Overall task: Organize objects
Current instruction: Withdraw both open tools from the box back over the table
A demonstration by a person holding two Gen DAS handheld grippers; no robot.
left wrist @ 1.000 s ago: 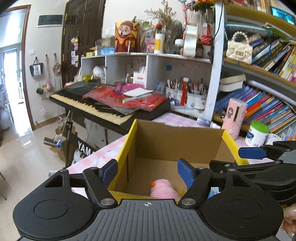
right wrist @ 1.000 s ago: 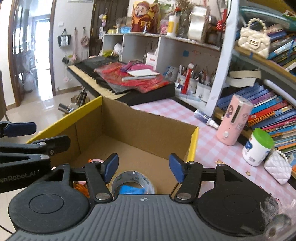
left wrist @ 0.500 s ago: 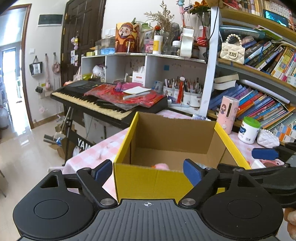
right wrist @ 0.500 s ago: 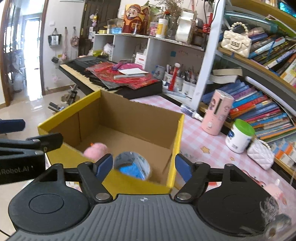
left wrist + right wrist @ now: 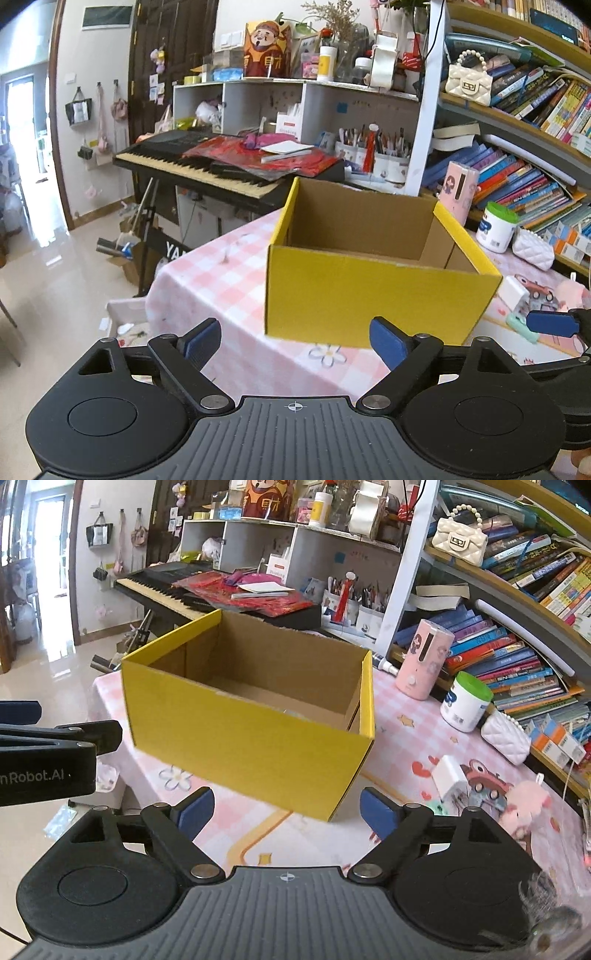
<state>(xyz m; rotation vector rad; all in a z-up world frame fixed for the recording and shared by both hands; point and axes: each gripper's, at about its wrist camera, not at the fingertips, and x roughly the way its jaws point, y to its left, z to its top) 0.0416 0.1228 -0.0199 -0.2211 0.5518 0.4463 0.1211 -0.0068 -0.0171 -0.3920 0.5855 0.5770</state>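
Sorting loose items into the yellow box [image 5: 251,734], both tongs empty and spread wide

The left gripper [image 5: 293,341] and right gripper [image 5: 286,810] hang released in front of the box, grasping nothing; the box sits on the pink checked tablecloth [image 5: 221,273] at 12 o'clock from each. Its inside is mostly hidden by the near wall, so what it holds cannot be told. Left out, judging by the right view: a pink plush toy [image 5: 526,803] and a white charger [image 5: 450,777] at 2 o'clock on the cloth, so the job looks unfinished. The box opens upward; its long axis runs roughly 9 to 3 o'clock in the left view, skewed toward 10 to 4 in the right
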